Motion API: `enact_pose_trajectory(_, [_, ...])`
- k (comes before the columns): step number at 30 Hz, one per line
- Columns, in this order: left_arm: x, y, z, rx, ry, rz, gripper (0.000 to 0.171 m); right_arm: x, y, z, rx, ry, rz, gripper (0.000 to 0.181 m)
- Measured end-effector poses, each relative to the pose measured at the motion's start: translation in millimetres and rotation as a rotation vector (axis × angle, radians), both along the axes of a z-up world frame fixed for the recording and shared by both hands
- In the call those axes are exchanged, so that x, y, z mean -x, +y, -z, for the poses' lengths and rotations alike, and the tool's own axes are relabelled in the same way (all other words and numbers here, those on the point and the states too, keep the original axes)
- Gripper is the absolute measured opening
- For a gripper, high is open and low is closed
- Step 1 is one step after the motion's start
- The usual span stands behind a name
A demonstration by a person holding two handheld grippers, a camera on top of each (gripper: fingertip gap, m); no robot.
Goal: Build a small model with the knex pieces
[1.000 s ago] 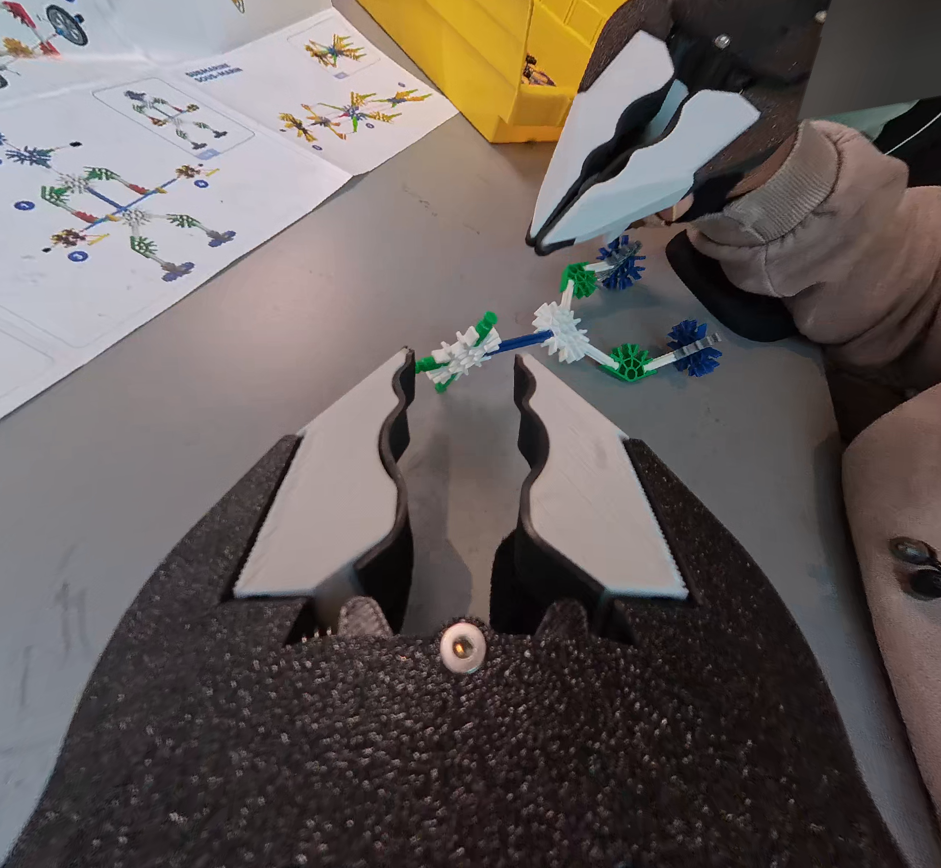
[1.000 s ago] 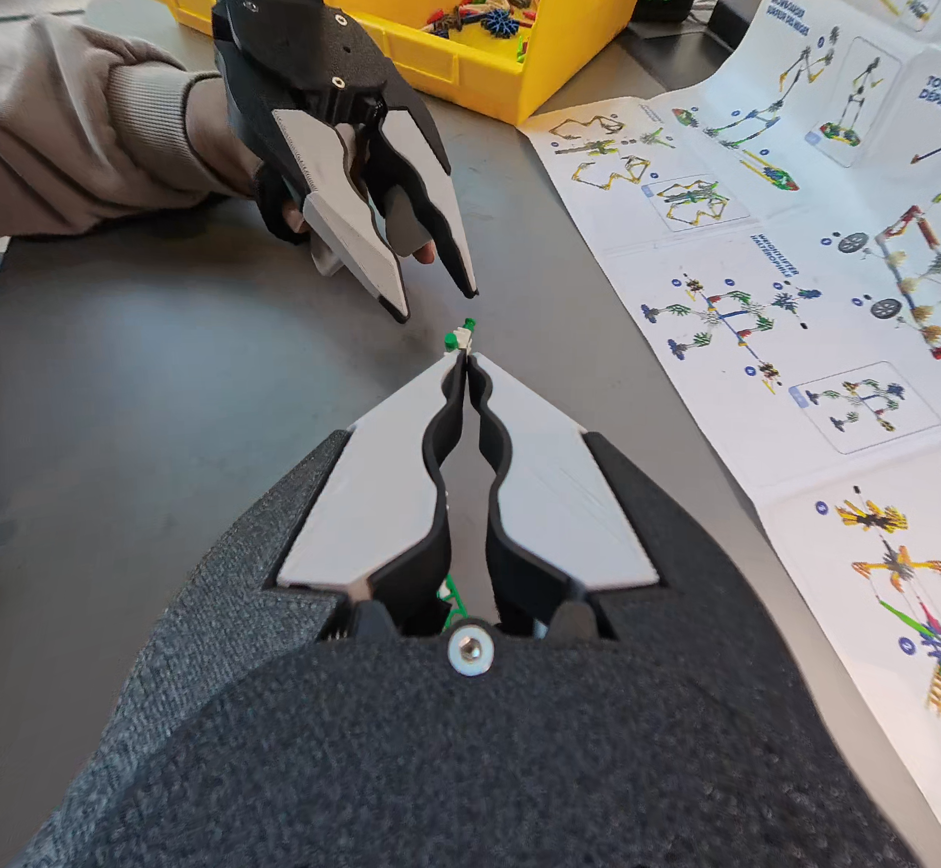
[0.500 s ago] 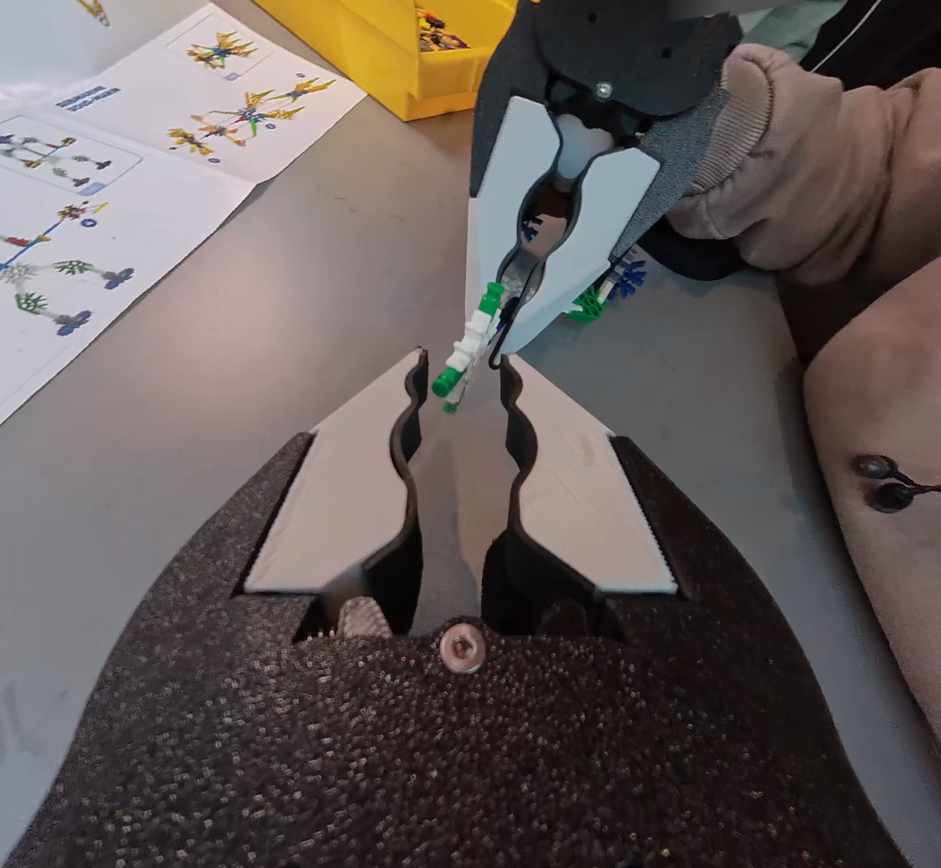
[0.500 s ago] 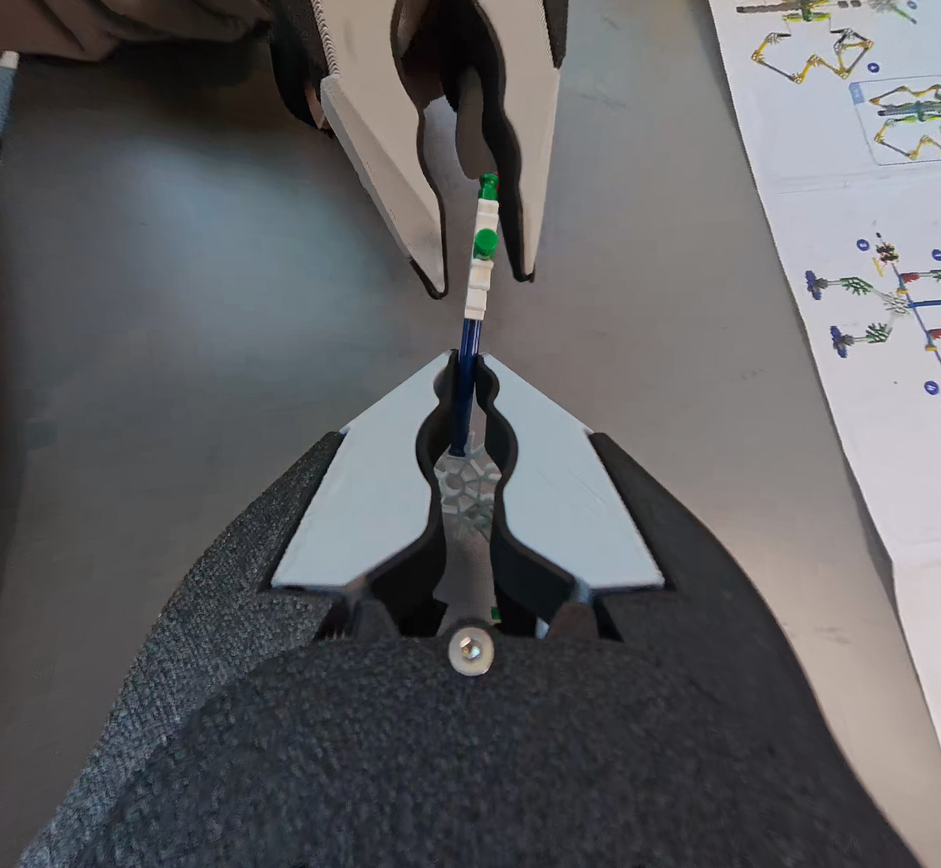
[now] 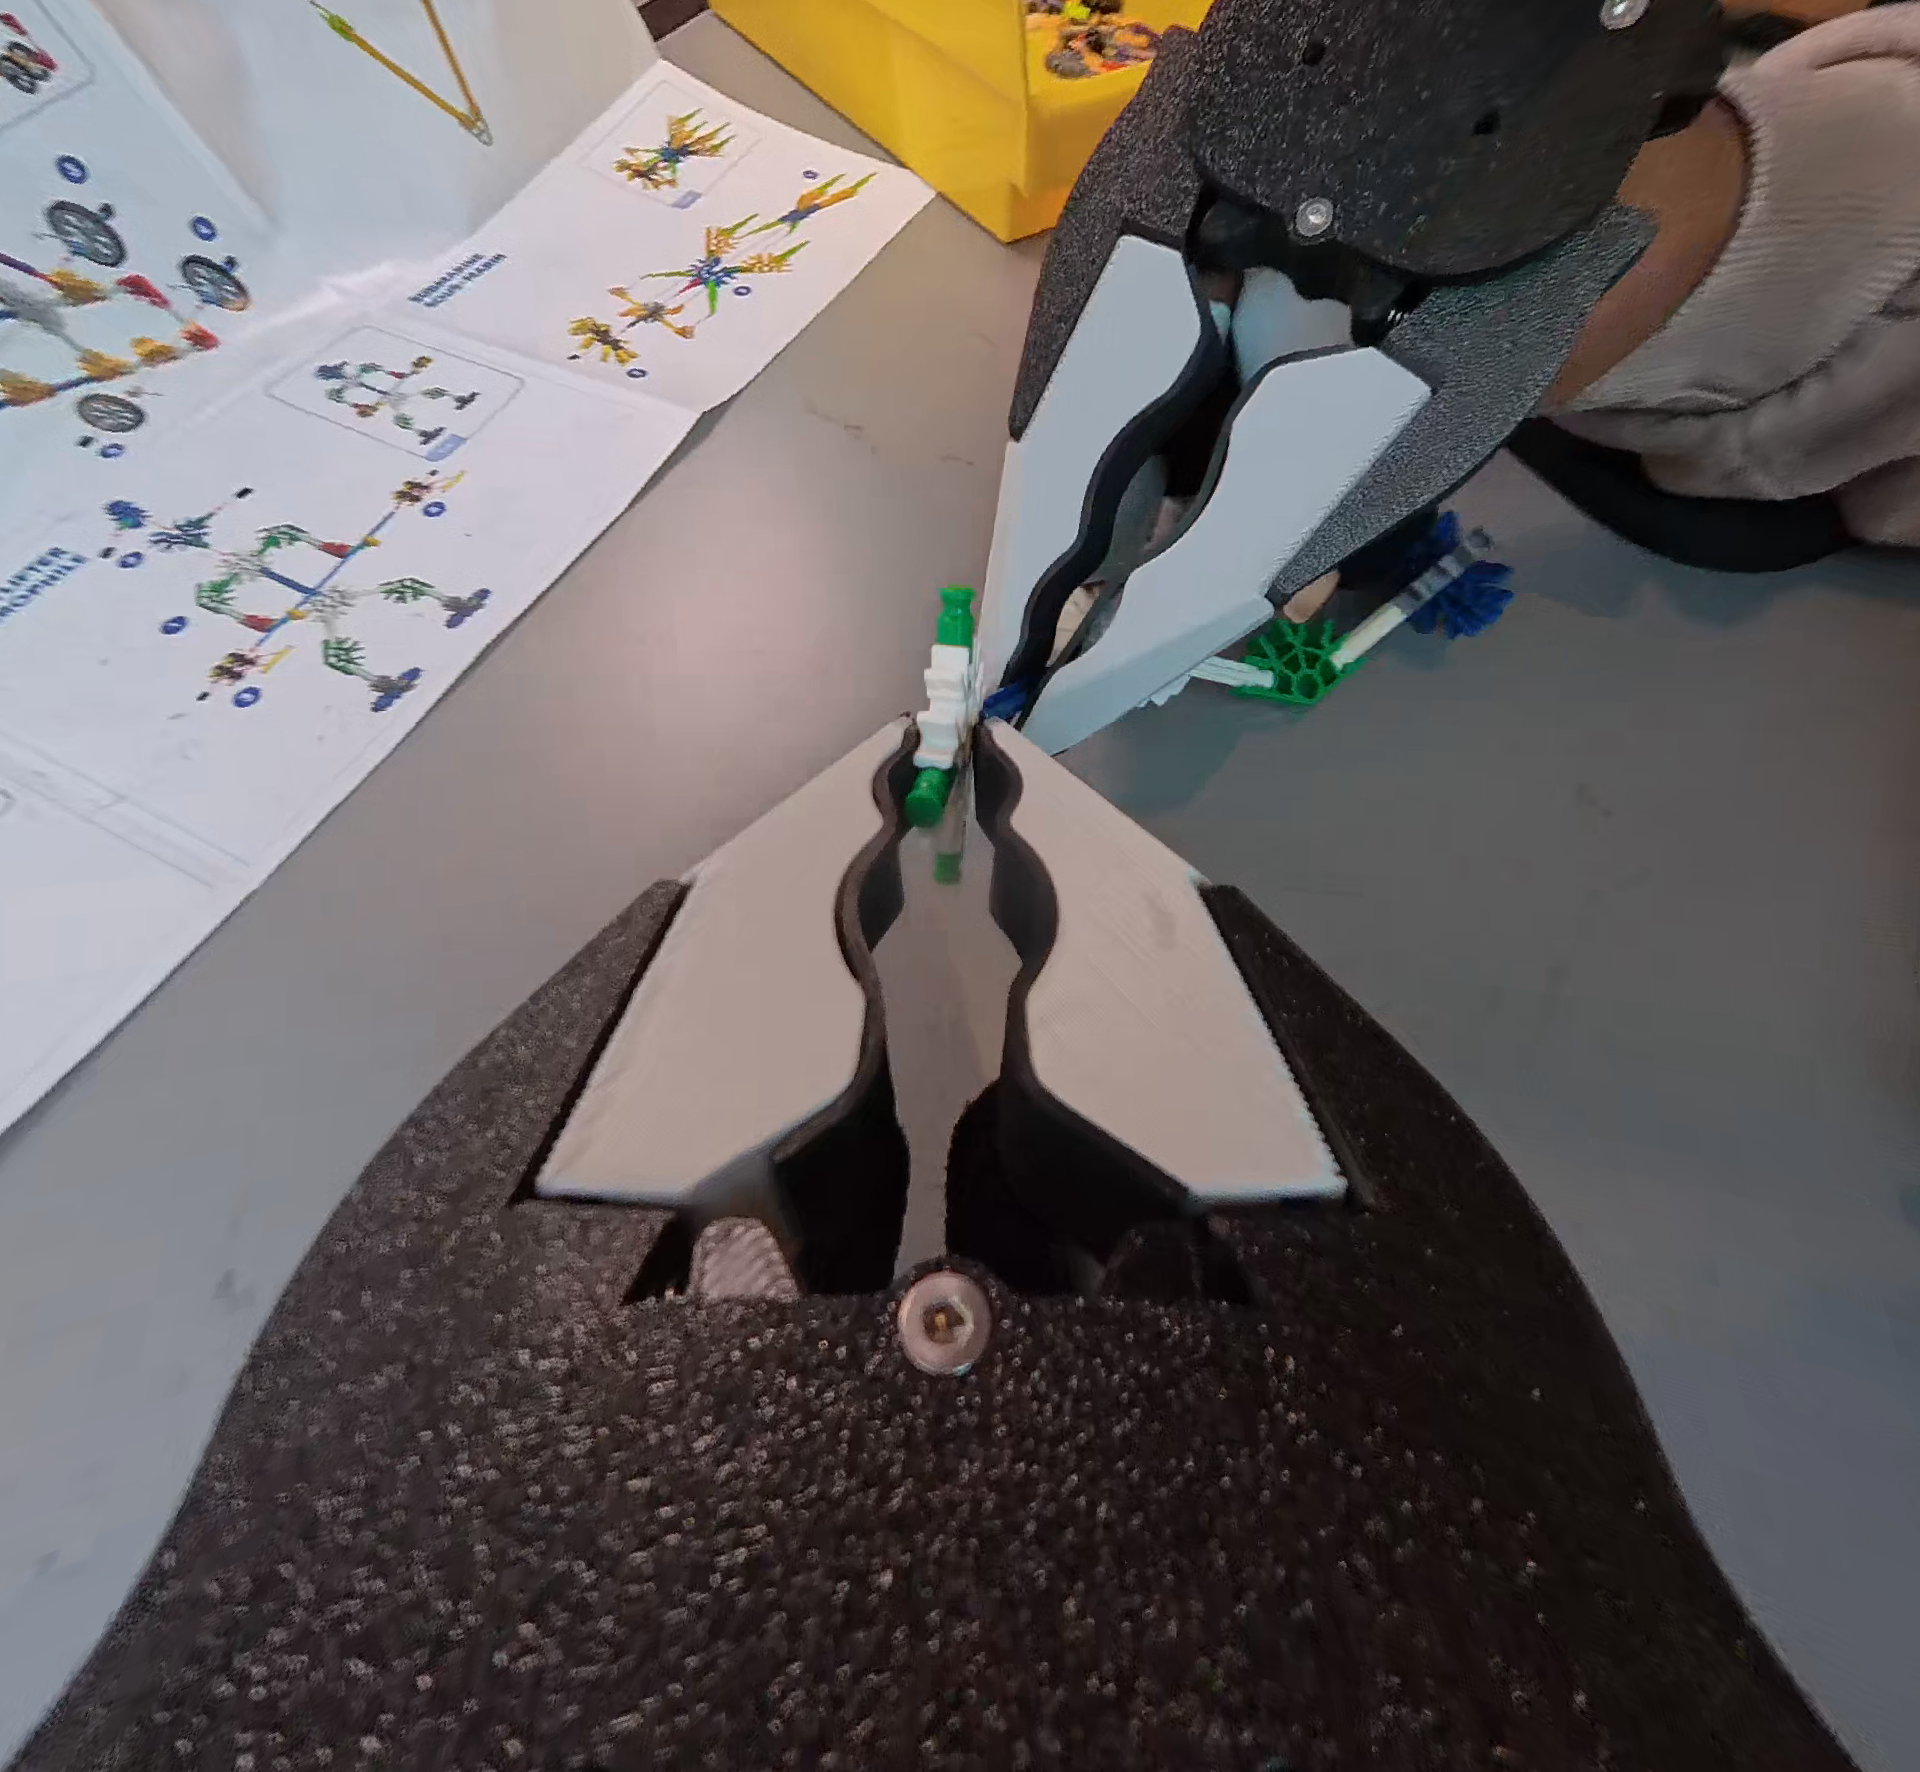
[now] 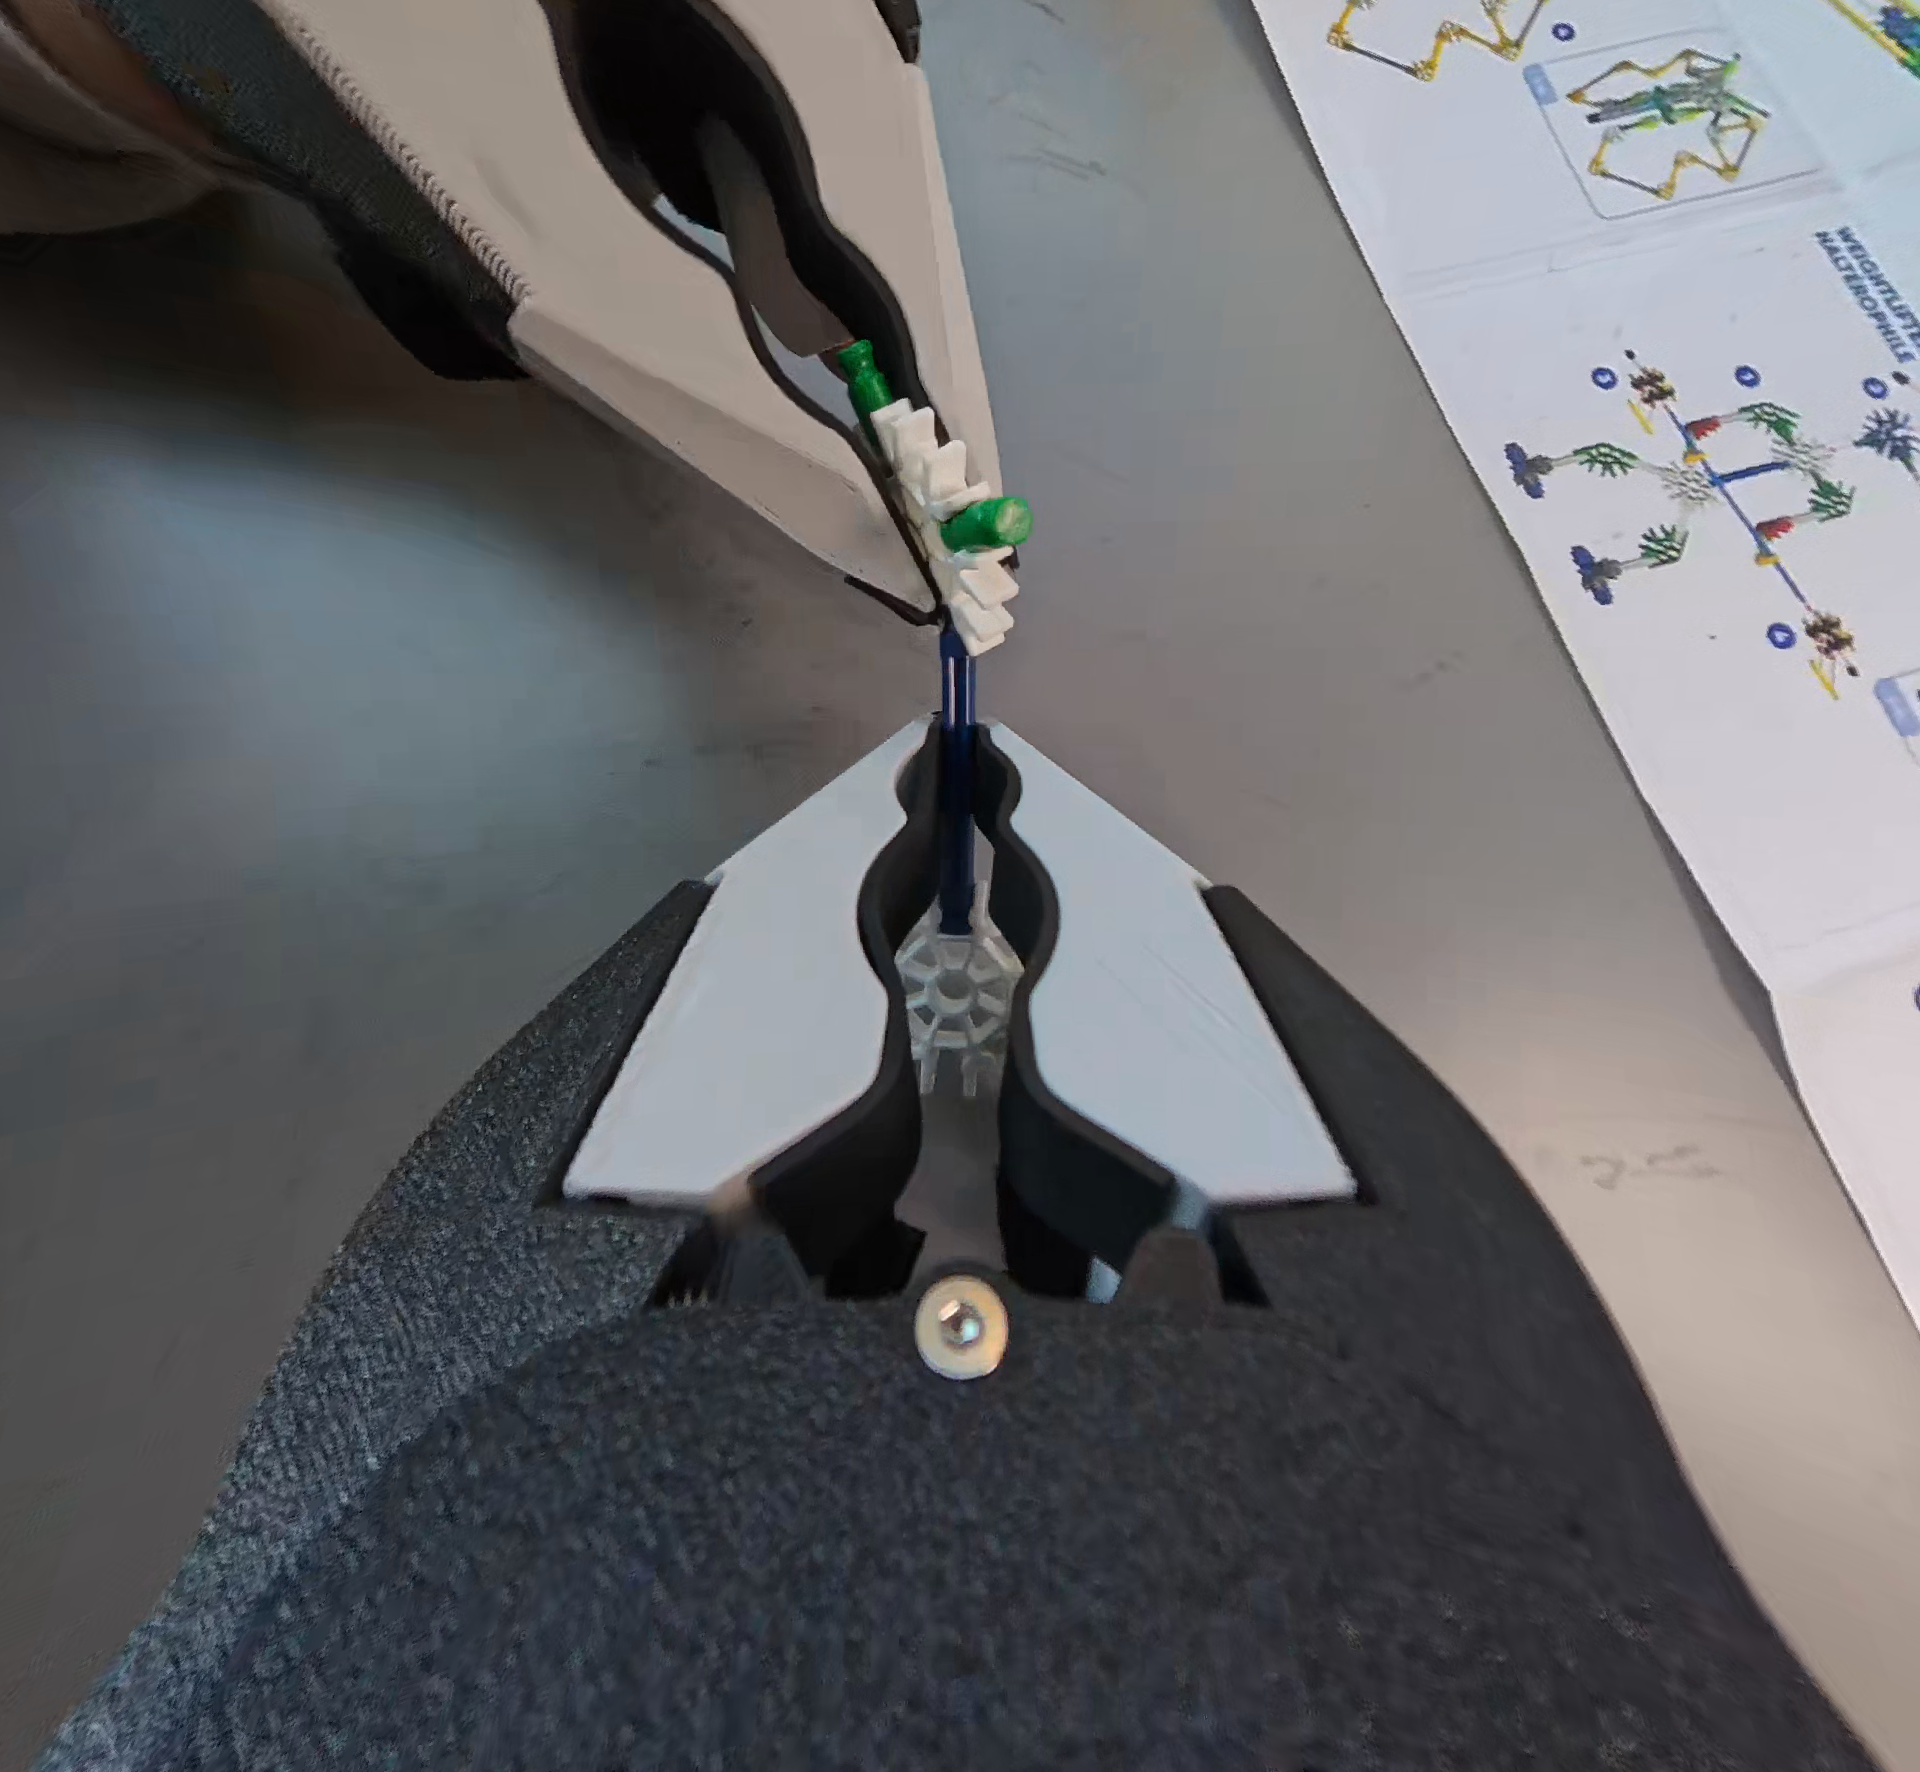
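Left gripper: clenched on the white toothed connector of a small toy rod model; its two fingertips meet at the centre of the left wrist view, and a green peg lies in the narrow gap just behind them.
Right gripper: clenched on the dark blue rod of the same model; a grey wheel-shaped connector sits in the wider hollow between its fingers, lower centre of the right wrist view.
Toy model: held off the table between both tools; in the right wrist view the blue rod runs up from the right gripper's tips to the white connector, which carries green pegs and is pinched at the tips of the other gripper coming in from the upper left.
Rest of the model: in the left wrist view a green fan-shaped connector and a blue spiky piece show below and behind the right gripper, right of centre; whether they touch the table cannot be told.
Table: grey, scuffed.
Instruction sheet: white, printed with coloured diagrams, spread over the left of the left wrist view and along the right edge of the right wrist view.
Yellow bin: top centre of the left wrist view, with small mixed parts inside.
Sleeve: beige, upper right, behind the right gripper.
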State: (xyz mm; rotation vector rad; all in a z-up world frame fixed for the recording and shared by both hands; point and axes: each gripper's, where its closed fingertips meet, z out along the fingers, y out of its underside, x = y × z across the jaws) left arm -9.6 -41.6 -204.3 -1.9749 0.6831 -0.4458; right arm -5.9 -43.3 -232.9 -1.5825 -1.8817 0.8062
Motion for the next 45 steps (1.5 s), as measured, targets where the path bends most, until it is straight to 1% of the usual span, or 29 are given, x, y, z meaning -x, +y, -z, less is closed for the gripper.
enact_pose_trajectory(2, [5,8,4,-0.063,0.152,-0.064,0.006,3,7,4,0.003,-0.02,0.065,0.001])
enact_pose_trajectory(5, [10,20,8,-0.219,0.489,-0.133,0.005,7,16,6,0.024,-0.031,0.161,0.001])
enact_pose_trajectory(8, [12,30,5,-0.289,0.635,-0.173,0.005,8,24,2,0.035,-0.018,0.214,0.002])
enact_pose_trajectory(9, [13,34,4,-0.328,0.71,-0.182,0.005,7,27,3,0.025,-0.026,0.222,0.002])
enact_pose_trajectory(10, [13,37,5,-0.359,0.794,-0.175,0.006,6,30,3,0.014,-0.034,0.229,0.002])
enact_pose_trajectory(11, [12,39,6,-0.378,0.831,-0.167,0.006,4,33,4,0.0,-0.042,0.233,0.002])
enact_pose_trajectory(12, [10,40,8,-0.365,0.812,-0.153,0.006,2,35,6,-0.017,-0.053,0.228,0.002])
enact_pose_trajectory(13, [15,42,11,-0.302,0.747,-0.179,0.005,-3,38,10,-0.04,-0.077,0.228,0.001])
enact_pose_trajectory(14, [27,44,20,-0.186,0.661,-0.198,0.005,-8,43,11,-0.073,-0.086,0.232,0.001])
enact_pose_trajectory(15, [31,43,23,-0.086,0.461,-0.188,0.005,-13,45,12,-0.092,-0.095,0.229,0.001])
enact_pose_trajectory(16, [23,37,18,0.01,0.188,-0.128,0.005,-16,46,11,-0.097,-0.098,0.217,0.001])
enact_pose_trajectory(17, [19,31,7,0.104,-0.079,-0.085,0.005,-18,44,10,-0.094,-0.092,0.184,0.002])
enact_pose_trajectory(18, [19,24,-4,0.191,-0.295,-0.046,0.005,-17,41,9,-0.103,-0.074,0.154,0.002])
enact_pose_trajectory(19, [21,19,-15,0.237,-0.46,-0.008,0.005,-15,40,7,-0.119,-0.054,0.134,0.003])
enact_pose_trajectory(20, [25,16,-24,0.239,-0.575,0.01,0.005,-13,38,8,-0.135,-0.048,0.114,0.006])
enact_pose_trajectory(21, [28,12,-31,0.238,-0.643,0.029,0.006,-10,36,7,-0.151,-0.034,0.091,0.021])
enact_pose_trajectory(22, [27,6,-34,0.242,-0.672,0.059,0.005,-8,34,3,-0.16,-0.007,0.071,0.032])
enact_pose_trajectory(23, [25,2,-35,0.243,-0.671,0.081,0.006,-5,30,-4,-0.157,0.031,0.046,0.037])
enact_pose_trajectory(26, [10,-9,-32,0.236,-0.588,0.159,0.006,-1,11,-37,-0.047,0.189,-0.041,0.038])
enact_pose_trajectory(29, [-13,-25,-26,0.24,-0.493,0.267,0.006,-5,-14,-58,0.178,0.28,-0.144,0.036])
enact_pose_trajectory(31, [-28,-35,-17,0.262,-0.433,0.328,0.006,-6,-22,-60,0.261,0.291,-0.178,0.029])
enact_pose_trajectory(34, [-40,-43,-8,0.276,-0.365,0.359,0.006,-11,-37,-54,0.298,0.25,-0.263,0.009])
enact_pose_trajectory(37, [-40,-46,-6,0.283,-0.348,0.364,0.007,-14,-42,-52,0.301,0.227,-0.287,0.005])
enact_pose_trajectory(45, [-35,-44,-29,0.231,-0.473,0.368,0.006,-21,-38,-64,0.363,0.286,-0.295,0.006])
